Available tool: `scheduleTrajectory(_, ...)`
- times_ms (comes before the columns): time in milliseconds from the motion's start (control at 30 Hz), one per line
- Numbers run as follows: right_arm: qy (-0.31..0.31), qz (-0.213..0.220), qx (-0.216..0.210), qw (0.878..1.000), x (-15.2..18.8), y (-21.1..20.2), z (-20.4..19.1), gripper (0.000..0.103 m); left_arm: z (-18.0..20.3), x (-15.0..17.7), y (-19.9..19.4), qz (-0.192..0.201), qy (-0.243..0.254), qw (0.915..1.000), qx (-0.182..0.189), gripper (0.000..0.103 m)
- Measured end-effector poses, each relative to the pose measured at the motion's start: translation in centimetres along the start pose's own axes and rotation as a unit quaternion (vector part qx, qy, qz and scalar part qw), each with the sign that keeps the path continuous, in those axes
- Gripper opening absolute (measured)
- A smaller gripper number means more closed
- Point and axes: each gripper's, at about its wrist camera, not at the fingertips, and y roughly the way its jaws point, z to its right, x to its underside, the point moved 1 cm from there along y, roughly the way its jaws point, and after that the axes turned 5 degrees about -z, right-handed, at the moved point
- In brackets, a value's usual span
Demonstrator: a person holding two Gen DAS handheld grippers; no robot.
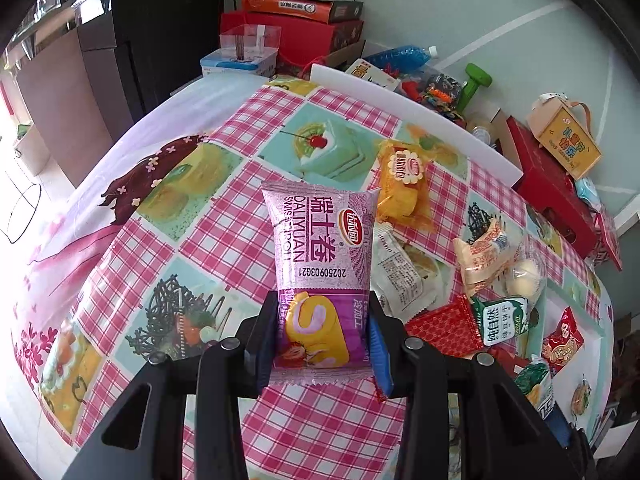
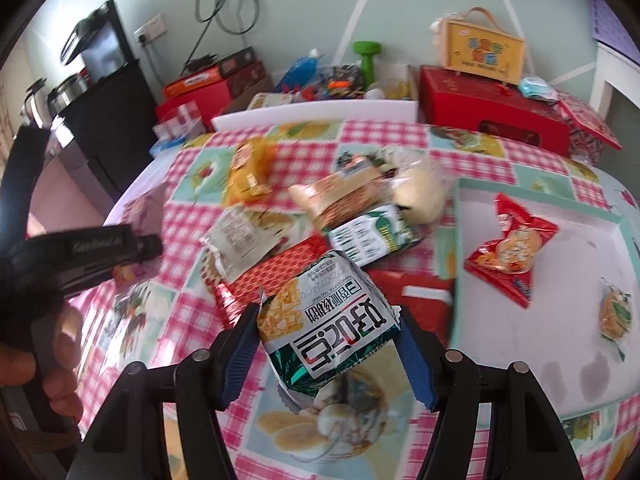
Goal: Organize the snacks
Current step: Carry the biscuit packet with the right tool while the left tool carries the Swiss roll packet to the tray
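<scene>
So both grippers are loaded right now. The left gripper (image 1: 320,340) is clamped on a purple Swiss roll packet (image 1: 320,272), held up above the checked tablecloth (image 1: 224,248); the right gripper (image 2: 328,344) has its jaws squeezed on a green-and-white snack bag (image 2: 332,320), just left of the white tray (image 2: 560,360). Looks like the carry step: each packet is picked and needs a home. I'd guess the next move is over the tray (already holding a red snack pack (image 2: 512,252)), lowering gently and letting go without crushing anything. The loose pile of snacks (image 2: 360,208) sits left of the tray, and the room behind it is cluttered with red boxes (image 2: 492,116) along a pale green wall
</scene>
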Motion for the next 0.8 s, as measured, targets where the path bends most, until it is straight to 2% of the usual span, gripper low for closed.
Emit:
scheduleTrajectory(200, 0.056, 0.012, 0.034, 0.998, -0.7, -1.0, 4.8, 0.068, 3.3, 0.9, -0.5, 0.007, 0.043, 0.9989, 0.016, 0.042)
scheduleTrajectory(433, 0.145, 0.018, 0.089, 0.985, -0.4, -2.3, 12.2, 0.068, 8.2, 3.0, -0.7, -0.002, 0.107, 0.9927, 0.054, 0.042)
scheduleTrajectory(633, 0.205, 0.024, 0.144, 0.968, 0.6, -3.9, 17.6, 0.068, 12.9, 5.6, -1.1, -0.008, 0.171, 0.9818, 0.083, 0.042)
scheduleTrajectory(800, 0.239, 0.025, 0.165, 0.956, 1.4, -4.9, 20.7, 0.069, 16.7, 8.0, -1.6, -0.010, 0.226, 0.9687, 0.102, 0.042)
